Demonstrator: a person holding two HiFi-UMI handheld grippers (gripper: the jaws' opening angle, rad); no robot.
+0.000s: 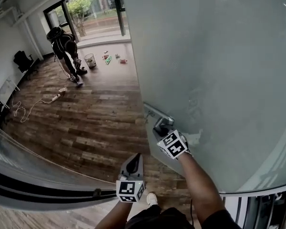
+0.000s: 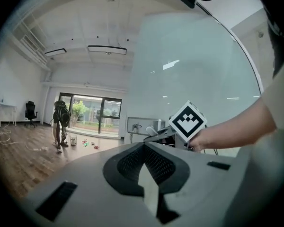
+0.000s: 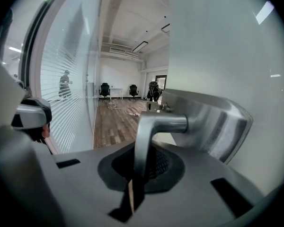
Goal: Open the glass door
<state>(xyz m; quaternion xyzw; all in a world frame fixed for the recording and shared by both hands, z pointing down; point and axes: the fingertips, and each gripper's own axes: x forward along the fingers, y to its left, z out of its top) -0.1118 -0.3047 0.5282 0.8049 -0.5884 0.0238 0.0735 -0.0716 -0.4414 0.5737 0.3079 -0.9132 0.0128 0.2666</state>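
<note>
The right tongs [image 3: 133, 181] clamp the silver metal lever handle [image 3: 163, 124] of the frosted glass door [image 1: 219, 56]; left tongs [image 2: 146, 174] alongside, closed, empty.

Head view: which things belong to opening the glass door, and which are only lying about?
For the job:
- glass door
- handle
- right gripper, shut on the handle

Lying about:
- bin
- toys on the floor
- chair
</note>
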